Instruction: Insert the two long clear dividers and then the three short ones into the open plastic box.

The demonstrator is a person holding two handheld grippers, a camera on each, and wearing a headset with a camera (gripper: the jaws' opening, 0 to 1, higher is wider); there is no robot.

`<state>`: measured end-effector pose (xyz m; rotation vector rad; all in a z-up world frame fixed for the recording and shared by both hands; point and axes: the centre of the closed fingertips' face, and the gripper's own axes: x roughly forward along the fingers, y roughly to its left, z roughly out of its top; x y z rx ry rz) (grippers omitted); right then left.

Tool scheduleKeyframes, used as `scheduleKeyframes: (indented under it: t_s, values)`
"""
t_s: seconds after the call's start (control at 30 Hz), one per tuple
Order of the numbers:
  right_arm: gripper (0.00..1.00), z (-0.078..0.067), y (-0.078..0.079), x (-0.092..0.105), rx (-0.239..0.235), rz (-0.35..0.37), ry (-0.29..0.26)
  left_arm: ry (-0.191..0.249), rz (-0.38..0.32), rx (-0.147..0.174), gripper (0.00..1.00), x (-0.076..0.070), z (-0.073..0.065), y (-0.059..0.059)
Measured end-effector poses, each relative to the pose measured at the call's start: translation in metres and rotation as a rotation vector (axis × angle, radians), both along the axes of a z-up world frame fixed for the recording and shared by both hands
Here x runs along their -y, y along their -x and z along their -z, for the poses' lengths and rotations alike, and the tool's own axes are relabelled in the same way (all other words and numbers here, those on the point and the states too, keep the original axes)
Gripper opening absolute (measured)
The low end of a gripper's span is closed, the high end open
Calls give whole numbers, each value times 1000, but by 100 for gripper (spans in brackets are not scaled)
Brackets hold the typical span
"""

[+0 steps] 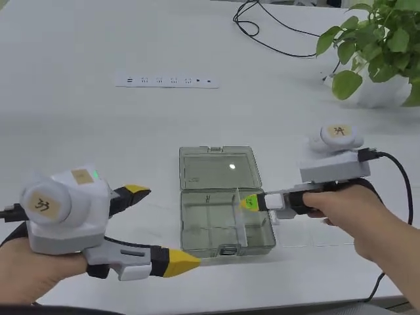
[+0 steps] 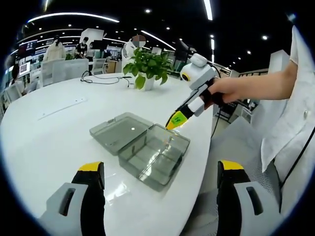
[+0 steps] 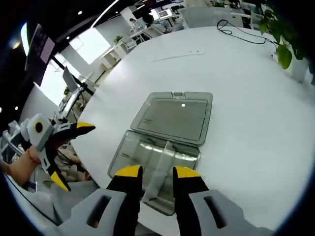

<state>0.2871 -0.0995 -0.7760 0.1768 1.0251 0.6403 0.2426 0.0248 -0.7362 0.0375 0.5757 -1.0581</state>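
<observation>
The open smoky plastic box (image 1: 197, 226) lies at the table's near middle with its lid (image 1: 218, 167) folded flat behind it. A clear divider (image 1: 240, 223) stands in the box, running front to back right of centre. My right gripper (image 1: 249, 202) comes in from the right, its jaws close together and shut on the divider's (image 3: 158, 167) top edge, over the box (image 3: 133, 152). My left gripper (image 1: 157, 225) hangs wide open and holding nothing at the front left, left of the box (image 2: 147, 152). Its view shows the right gripper (image 2: 176, 119) over the box's far side.
Faint clear pieces (image 1: 308, 237) lie on the table right of the box, under my right hand. A white power strip (image 1: 167, 81) lies at the back, with a black cable (image 1: 275, 33) and a potted plant (image 1: 380, 46) at the back right. The table's front edge is close.
</observation>
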Motion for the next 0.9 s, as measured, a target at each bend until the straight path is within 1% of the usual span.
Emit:
scheduleKeyframes:
  t_s: [0.13,0.17,0.3,0.4,0.5,0.53,0.63,0.7,0.73,0.83,0.87,0.9]
  values:
    - [29,-11,3,4,47,-32,-4,-2,-20,-1,97,-1,-3,0]
    - [31,-13,3,4,60,-40,-9,-2,-24,1,97,-1,-3,0]
    - [37,-22,7,4,77,-65,-30,-10,-44,2,97,-3,-4,0]
    - [40,-28,9,6,108,-99,-37,-14,-60,2,97,-5,-5,-1]
    - [47,-35,10,7,145,-137,-47,-21,-76,1,97,-6,-6,-1]
    - [49,-37,10,8,162,-153,-45,-24,-80,0,96,-7,-6,-1]
    - [54,-40,13,11,192,-197,-38,-31,-97,-5,96,-10,-6,-1]
    - [59,-41,16,13,202,-215,-43,-34,-112,-12,95,-12,-5,-2]
    - [61,-42,17,14,214,-236,-47,-35,-119,-9,95,-13,-5,-2]
    - [67,-44,21,18,248,-289,-42,-43,-140,-20,94,-15,-4,-3]
    - [69,-44,22,19,256,-298,-43,-42,-145,-19,94,-15,-4,-3]
    - [72,-43,23,21,250,-302,-42,-42,-150,-20,94,-15,-4,-4]
